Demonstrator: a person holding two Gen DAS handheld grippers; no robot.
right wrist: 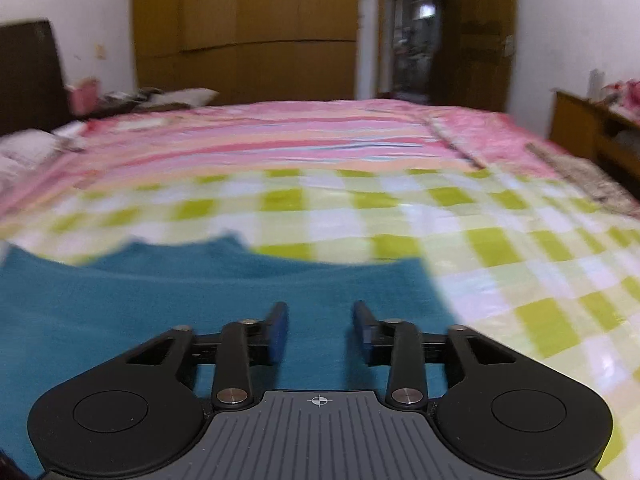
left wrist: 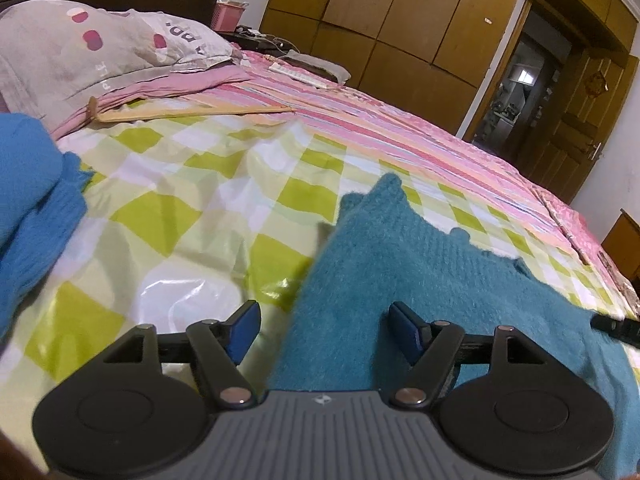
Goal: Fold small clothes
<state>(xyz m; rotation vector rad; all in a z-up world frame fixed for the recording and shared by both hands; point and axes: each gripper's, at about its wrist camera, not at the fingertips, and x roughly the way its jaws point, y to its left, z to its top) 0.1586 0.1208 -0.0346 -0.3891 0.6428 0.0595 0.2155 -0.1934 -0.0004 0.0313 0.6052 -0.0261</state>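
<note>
- Teal knit lies under both my tools: my left tool (left wrist: 324,330) hangs wide open with nothing between its blue pads, straddling the left edge of the teal sweater (left wrist: 420,280).
- My right tool (right wrist: 320,330) is open too, rather narrower, empty, over the sweater's right half.
- The sweater lies spread on the green-checked plastic sheet (left wrist: 180,208) on the bed (left wrist: 400,120); whether any fold is made I cannot tell, so I judge the folding hardly begun.
- A bright blue garment (left wrist: 28,200) is bunched at my far left, unfolded, seemingly left to do.
- On the grey pillow (left wrist: 80,48) I see letters, roughly "A PP" and "PLE"; no full word reads.
</note>
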